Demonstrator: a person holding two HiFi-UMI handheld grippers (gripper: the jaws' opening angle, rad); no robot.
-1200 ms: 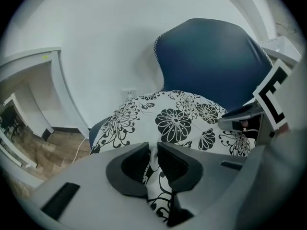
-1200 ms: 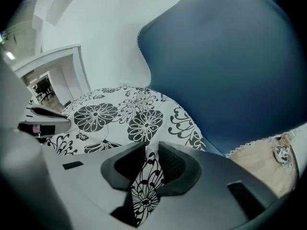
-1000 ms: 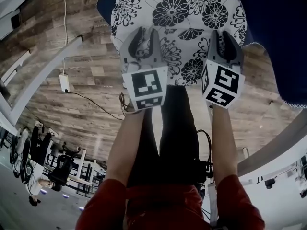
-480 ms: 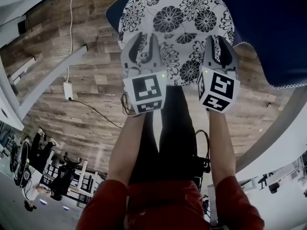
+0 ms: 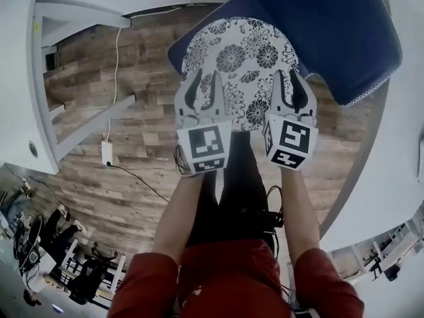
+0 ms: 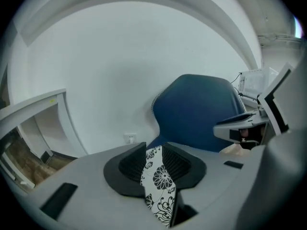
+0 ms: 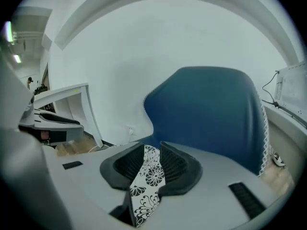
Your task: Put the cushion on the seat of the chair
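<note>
A round white cushion [image 5: 237,61] with black flowers lies over the blue seat of the chair [image 5: 177,46]. The chair's blue back [image 5: 331,28] rises at the upper right. My left gripper [image 5: 199,89] is shut on the cushion's near left edge; the fabric [image 6: 158,186] shows pinched between its jaws. My right gripper [image 5: 287,88] is shut on the near right edge, and the flowered cloth [image 7: 146,183] shows between its jaws. Each gripper view has the blue chair back [image 6: 196,114] [image 7: 211,114] ahead.
A white desk [image 5: 26,78] stands to the left, a white cable [image 5: 114,65] runs down to a plug box [image 5: 106,152] on the wood floor [image 5: 152,177]. A white curved surface [image 5: 397,151] lies at the right. The person's arms and legs fill the lower middle.
The head view has pulled back and now shows more of the chair. In both gripper views the broad cushion top has dropped out of sight; only the pinched edge shows.
</note>
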